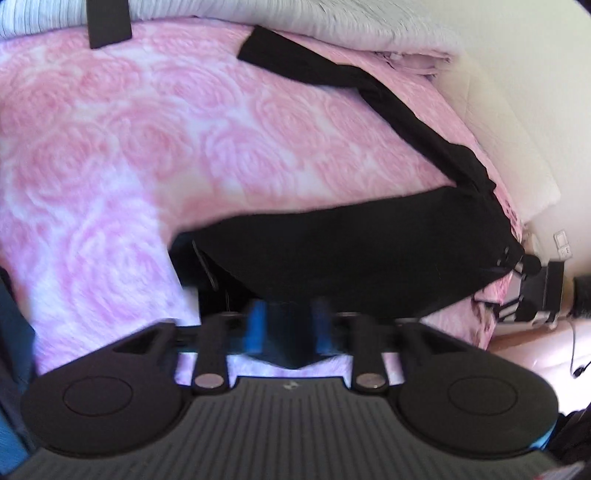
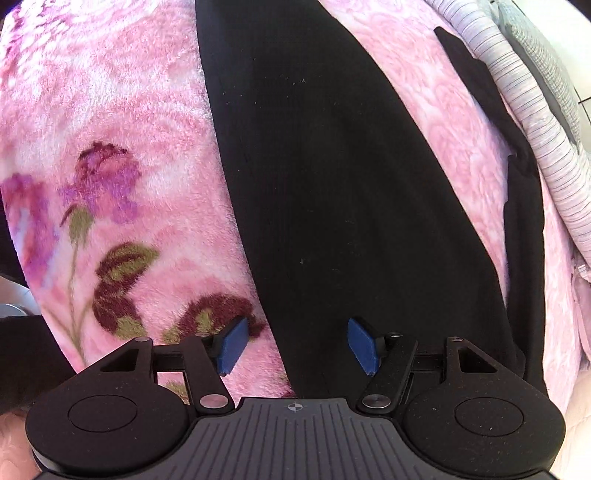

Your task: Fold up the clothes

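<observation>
Nearest the left wrist camera, the left gripper (image 1: 290, 326) had its blue pads (image 1: 257, 328) drawn close together on a fold of the black garment (image 1: 369, 254), the jaws clamped on the cloth, though motion blur softened that area. From the pinch the dark fabric spread up and to the right as a broad, matte, wrinkle-free panel, lifted slightly off the pink rose-patterned blanket (image 1: 110, 147) that covered the bed. At the panel's far right corner the right gripper (image 1: 524, 266) appeared small at the edge of the view, right against the cloth; whether it touched it could not be told there. In the right wrist view that gripper (image 2: 299, 345) held its jaws wide apart, one blue pad (image 2: 232, 345) over the plush floral blanket (image 2: 110, 184) and the other over the black garment (image 2: 332, 184), neither seen to pinch anything. The fabric ran away from it as a long, smooth, widening band, flecked with a little lint. Farther off, a narrow sleeve (image 1: 369, 96) trailed diagonally toward the head of the bed, its squared cuff lying flat on the blanket. Beyond it lay folded striped bedding (image 1: 332, 18), pale grey and white.
</observation>
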Demonstrator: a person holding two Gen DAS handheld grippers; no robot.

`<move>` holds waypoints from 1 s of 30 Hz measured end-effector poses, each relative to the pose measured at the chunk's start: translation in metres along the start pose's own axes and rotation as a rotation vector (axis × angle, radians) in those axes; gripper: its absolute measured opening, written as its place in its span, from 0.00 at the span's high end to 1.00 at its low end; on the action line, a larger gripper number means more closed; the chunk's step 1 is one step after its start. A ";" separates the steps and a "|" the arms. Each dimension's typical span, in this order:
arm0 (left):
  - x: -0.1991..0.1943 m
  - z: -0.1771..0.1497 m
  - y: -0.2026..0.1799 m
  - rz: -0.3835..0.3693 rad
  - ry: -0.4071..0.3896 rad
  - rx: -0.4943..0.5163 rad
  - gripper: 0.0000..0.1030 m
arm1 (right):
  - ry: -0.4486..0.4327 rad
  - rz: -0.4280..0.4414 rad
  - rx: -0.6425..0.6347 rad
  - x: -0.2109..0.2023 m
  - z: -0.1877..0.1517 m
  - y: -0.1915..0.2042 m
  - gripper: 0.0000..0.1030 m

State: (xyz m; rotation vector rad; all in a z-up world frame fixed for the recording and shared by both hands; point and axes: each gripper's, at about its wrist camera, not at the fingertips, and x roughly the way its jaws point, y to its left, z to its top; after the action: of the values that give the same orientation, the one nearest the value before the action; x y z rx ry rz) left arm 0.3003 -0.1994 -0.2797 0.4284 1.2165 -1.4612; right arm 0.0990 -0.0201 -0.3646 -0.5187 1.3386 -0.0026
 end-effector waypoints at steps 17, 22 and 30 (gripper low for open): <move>0.005 -0.030 -0.001 -0.097 0.145 0.144 1.00 | -0.025 -0.004 -0.100 -0.020 0.027 0.024 0.37; -0.031 -0.008 0.003 -0.116 0.106 0.091 1.00 | -0.049 0.011 -0.083 -0.027 0.039 0.024 0.37; 0.008 -0.011 0.027 -0.051 0.087 -0.026 0.97 | -0.093 0.036 -0.039 -0.039 0.055 0.035 0.37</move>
State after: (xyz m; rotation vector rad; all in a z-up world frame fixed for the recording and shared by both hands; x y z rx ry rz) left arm 0.3183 -0.1902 -0.3022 0.4507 1.3229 -1.4816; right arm 0.1300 0.0420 -0.3333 -0.5218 1.2589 0.0762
